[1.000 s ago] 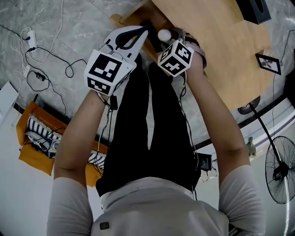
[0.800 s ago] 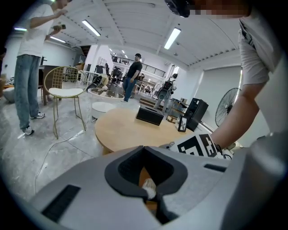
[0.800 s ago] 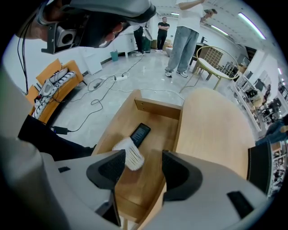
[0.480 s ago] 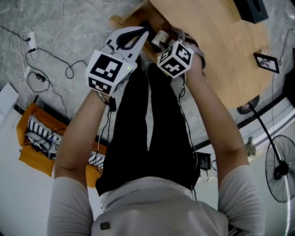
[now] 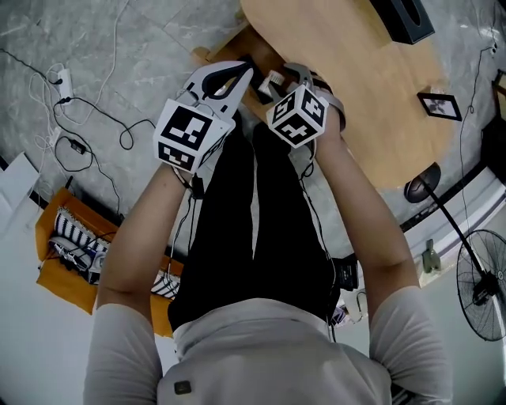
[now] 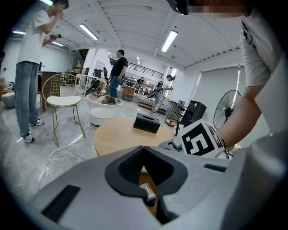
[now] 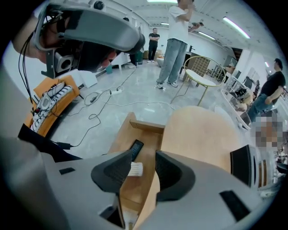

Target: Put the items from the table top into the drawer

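Note:
An open wooden drawer (image 7: 143, 126) juts out from under the round wooden table (image 7: 198, 130). In it lie a black remote (image 7: 134, 149) and a small white ribbed cylinder (image 7: 136, 169) on its side. My right gripper (image 7: 144, 157) hangs over the drawer pointing steeply down. Its jaws are closing, and no pad touches the cylinder below. In the head view the right gripper (image 5: 282, 77) is beside the left gripper (image 5: 247, 65), above the drawer (image 5: 225, 39) and the white cylinder (image 5: 274, 79). The left gripper (image 6: 143, 148) is shut, tips together, with nothing visibly held.
A black tissue box (image 5: 403, 20) and a small picture frame (image 5: 439, 105) sit on the table (image 5: 356, 71). Cables (image 5: 95, 119) and an orange bag (image 5: 67, 245) lie on the floor at left, a fan (image 5: 482, 285) stands at right. People and a gold chair (image 6: 63, 101) are in the room beyond.
Both grippers have lifted off the drawer. The white cylinder, end-on at the right jaws a second ago, now lies on its side in the drawer. The right jaws stand narrower.

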`<state>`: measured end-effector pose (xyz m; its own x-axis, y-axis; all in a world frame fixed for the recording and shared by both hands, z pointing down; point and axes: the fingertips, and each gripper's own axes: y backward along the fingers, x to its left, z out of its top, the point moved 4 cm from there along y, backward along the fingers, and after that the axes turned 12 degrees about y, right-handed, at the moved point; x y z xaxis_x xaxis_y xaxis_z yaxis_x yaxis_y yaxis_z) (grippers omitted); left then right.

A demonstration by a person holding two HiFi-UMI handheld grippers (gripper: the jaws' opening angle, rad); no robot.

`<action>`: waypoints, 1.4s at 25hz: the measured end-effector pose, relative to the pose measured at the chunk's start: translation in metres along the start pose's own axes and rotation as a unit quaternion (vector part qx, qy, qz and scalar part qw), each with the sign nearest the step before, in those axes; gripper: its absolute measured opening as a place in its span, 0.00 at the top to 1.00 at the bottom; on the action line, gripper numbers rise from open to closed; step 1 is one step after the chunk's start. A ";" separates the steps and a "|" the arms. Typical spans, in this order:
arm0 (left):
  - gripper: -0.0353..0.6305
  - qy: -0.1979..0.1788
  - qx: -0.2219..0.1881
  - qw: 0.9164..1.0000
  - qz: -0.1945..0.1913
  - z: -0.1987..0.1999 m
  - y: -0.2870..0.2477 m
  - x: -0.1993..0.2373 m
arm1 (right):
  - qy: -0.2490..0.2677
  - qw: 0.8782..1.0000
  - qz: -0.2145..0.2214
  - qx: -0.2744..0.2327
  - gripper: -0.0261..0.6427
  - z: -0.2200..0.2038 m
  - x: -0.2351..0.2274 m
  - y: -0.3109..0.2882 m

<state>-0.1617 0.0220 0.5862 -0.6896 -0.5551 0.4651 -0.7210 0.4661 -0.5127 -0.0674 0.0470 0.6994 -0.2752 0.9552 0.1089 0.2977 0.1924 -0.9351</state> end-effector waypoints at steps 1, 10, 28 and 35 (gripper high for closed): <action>0.93 -0.001 -0.002 1.000 -0.001 0.006 0.004 -0.004 | -0.004 1.000 -0.003 -0.005 0.69 0.004 -0.002 0.010; 0.93 -0.004 -0.027 1.000 -0.012 0.076 0.056 -0.063 | -0.048 0.993 -0.056 -0.087 0.87 0.061 -0.021 0.141; 0.93 -0.058 -0.130 0.990 -0.021 0.232 0.206 -0.181 | -0.113 0.950 -0.166 -0.239 0.92 0.143 -0.024 0.406; 0.93 -0.089 -0.161 0.982 -0.043 0.269 0.249 -0.216 | -0.118 0.923 -0.212 -0.298 0.92 0.167 -0.019 0.480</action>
<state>-0.1739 0.0730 0.1642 -0.6228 -0.7008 0.3477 -0.7802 0.5897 -0.2089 -0.0717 0.0833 0.1920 -0.6530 0.7039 0.2795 0.5483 0.6940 -0.4667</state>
